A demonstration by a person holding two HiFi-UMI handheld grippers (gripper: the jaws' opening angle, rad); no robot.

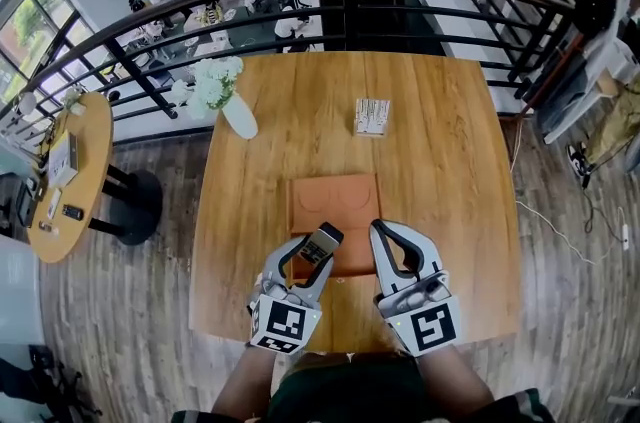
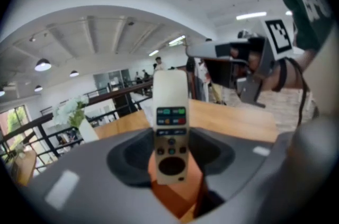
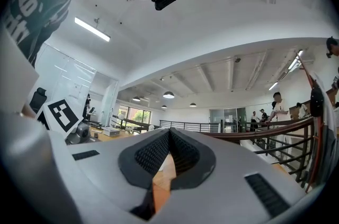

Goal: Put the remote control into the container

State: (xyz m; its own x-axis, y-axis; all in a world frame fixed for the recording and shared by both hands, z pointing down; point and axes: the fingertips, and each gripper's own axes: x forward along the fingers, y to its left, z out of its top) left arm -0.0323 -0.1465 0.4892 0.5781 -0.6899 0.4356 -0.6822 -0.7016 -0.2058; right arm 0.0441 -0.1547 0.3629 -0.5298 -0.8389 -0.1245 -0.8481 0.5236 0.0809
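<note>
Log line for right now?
left gripper: shut on cream remote control | remote: above orange square tray, not placed | right gripper: shut, empty

Over the table's (image 1: 440, 161) near edge, the left gripper (image 1: 318, 249) angles inward, its jaws spread wide and clamped on the remote control (image 1: 322, 243), while the right gripper (image 1: 380, 231) sits just beside it, jaws closed together on nothing.

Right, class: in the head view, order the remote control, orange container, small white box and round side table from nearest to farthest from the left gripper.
1. Remote control: held in the left gripper's jaws.
2. Orange container: just ahead, mid-table.
3. Small white box: far side, rightward.
4. Round side table: separate, far left.
</note>
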